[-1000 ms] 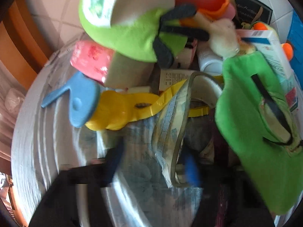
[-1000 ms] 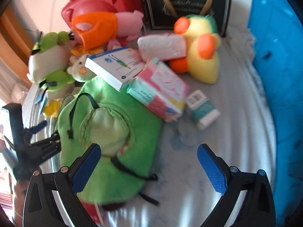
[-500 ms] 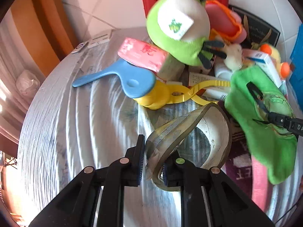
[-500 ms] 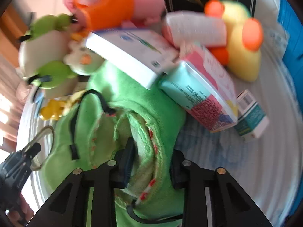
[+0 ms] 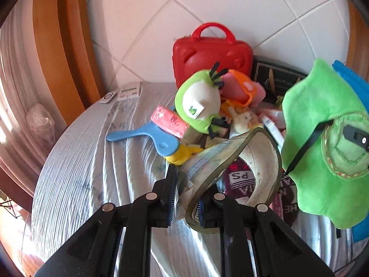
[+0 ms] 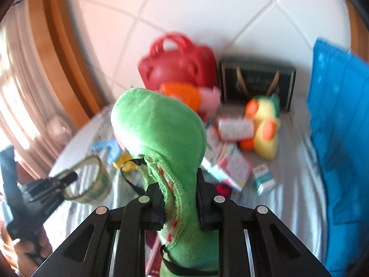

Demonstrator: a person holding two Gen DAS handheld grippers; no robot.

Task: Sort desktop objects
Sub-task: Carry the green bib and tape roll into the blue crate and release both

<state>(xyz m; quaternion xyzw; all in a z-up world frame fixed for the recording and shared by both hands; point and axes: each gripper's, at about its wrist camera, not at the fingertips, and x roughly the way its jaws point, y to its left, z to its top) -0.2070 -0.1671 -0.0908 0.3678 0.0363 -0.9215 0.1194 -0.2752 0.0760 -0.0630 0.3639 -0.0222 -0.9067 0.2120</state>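
Green plush fabric piece hangs pinched in the right gripper whose jaws have just been closing, flattened tape ring clamped in the left gripper above the grey-clothed table — carry each clear of the pile, grips firm — without snagging.

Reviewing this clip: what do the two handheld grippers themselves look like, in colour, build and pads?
Both are the same design. The left gripper and the right gripper have matte black angular plastic frames, two linkage bars per side with round silver pivot pins. The left gripper's ribbed blue pads show; the right one's are hidden. No cables, markings or sleeve are visible.
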